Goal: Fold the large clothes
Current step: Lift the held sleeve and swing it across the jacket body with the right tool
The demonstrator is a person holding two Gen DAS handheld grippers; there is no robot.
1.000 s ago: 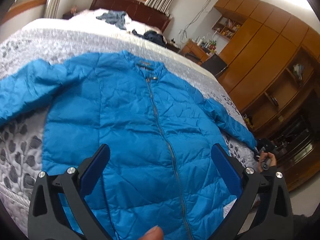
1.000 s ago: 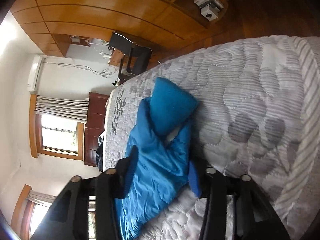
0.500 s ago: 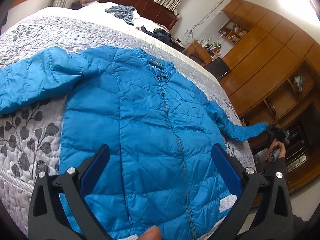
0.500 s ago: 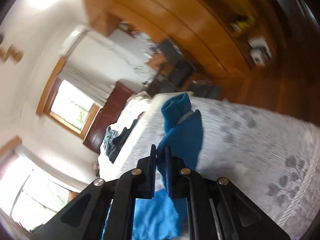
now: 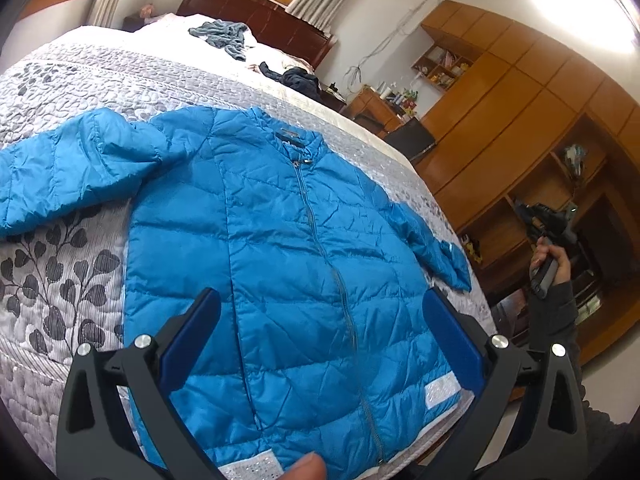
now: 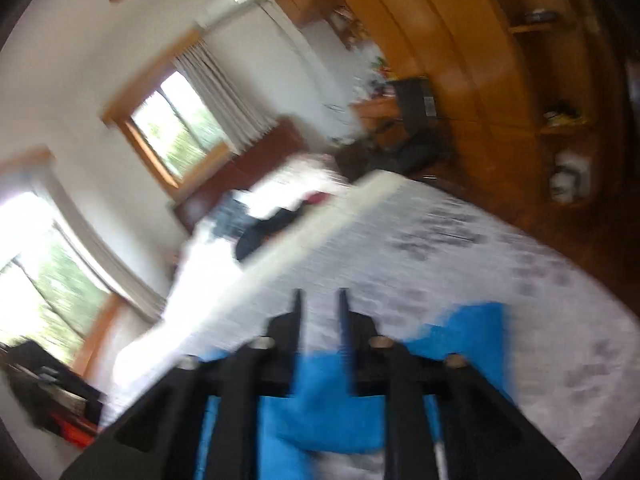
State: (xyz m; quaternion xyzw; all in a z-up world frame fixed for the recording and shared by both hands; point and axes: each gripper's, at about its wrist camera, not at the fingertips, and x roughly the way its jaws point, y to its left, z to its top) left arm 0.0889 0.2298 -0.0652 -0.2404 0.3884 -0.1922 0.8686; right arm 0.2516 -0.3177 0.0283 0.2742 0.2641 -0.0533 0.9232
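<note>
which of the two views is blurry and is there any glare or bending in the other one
Right wrist view: heavy motion blur, smearing the bed, the blue jacket and the right gripper. Left wrist view: sharp, with the jacket and the open left gripper crisp; fisheye curves the wooden wardrobe; a blown-out bright patch sits at top right.

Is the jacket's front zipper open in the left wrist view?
No. The zipper runs closed from collar to hem on the blue jacket, which lies flat on the bed.
</note>
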